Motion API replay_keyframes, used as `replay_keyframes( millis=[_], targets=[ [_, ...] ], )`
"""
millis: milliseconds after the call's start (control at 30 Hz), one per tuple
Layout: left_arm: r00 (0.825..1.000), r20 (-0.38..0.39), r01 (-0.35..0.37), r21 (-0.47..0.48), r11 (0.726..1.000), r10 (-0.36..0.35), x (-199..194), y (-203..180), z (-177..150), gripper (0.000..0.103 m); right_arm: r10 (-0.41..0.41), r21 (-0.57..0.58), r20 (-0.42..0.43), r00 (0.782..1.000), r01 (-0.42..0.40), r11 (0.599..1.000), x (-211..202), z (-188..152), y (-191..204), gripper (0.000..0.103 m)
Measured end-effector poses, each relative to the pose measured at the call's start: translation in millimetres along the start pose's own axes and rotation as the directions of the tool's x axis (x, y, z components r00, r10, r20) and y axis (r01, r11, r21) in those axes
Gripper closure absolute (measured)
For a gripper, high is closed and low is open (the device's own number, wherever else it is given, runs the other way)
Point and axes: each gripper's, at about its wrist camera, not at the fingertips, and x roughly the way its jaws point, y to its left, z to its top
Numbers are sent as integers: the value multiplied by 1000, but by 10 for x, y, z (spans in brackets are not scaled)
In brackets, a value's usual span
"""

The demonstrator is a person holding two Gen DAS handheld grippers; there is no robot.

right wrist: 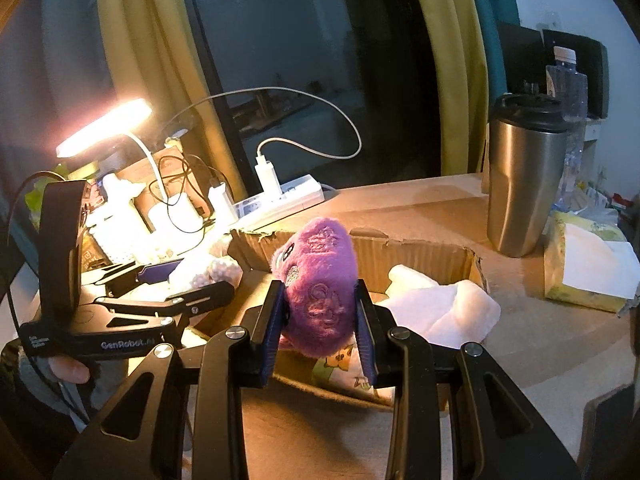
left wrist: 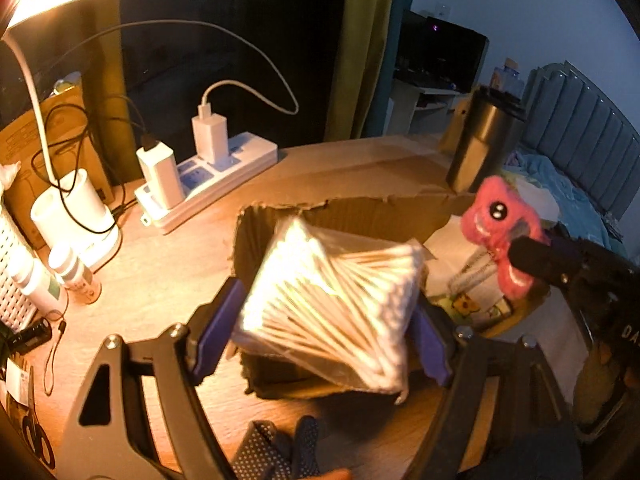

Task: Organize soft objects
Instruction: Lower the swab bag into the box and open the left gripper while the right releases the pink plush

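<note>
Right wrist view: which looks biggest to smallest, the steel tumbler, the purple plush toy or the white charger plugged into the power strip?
1. Steel tumbler.
2. Purple plush toy, though it sits nearest the camera, which inflates it.
3. White charger, clearly smallest.

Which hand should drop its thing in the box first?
Probably the right: its gripper holds the plush toy over the cardboard box. The left gripper's cotton swabs hang nearer the box's edge.

Our left gripper (left wrist: 320, 320) clamps a pack of cotton swabs (left wrist: 332, 304) above the cardboard box (left wrist: 360, 210). Our right gripper (left wrist: 524, 254) holds a pink plush toy (left wrist: 494, 224).
</note>
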Motion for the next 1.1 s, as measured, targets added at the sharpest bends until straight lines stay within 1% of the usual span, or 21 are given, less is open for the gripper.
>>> replay_keyframes(
  millis=[67,100,400,533,633,933,1100],
  targets=[
    [1000,5,13,-2,1000,-13,4,0,3,16,-1,0,-6,1000,1,1000,42,17,3,68],
    [1000,7,20,-5,1000,-20,0,5,5,16,-1,-1,-10,1000,1,1000,71,28,13,68],
    [996,44,73,-35,997,-71,-160,127,-30,15,-5,-21,-54,999,4,1000,276,43,133,68],
    [995,64,86,-60,995,-82,-254,266,-46,15,-4,-38,-71,997,1,999,371,77,221,68],
    [994,78,76,-75,994,-70,-284,377,-69,15,-1,-43,-80,997,-3,999,435,105,281,68],
    [996,64,71,-128,989,-63,-195,655,-161,15,13,-69,-113,993,-21,997,683,174,471,68],
    [998,20,56,-163,985,-53,-65,760,-228,15,30,-69,-134,991,-39,997,830,165,553,68]
  ],
)
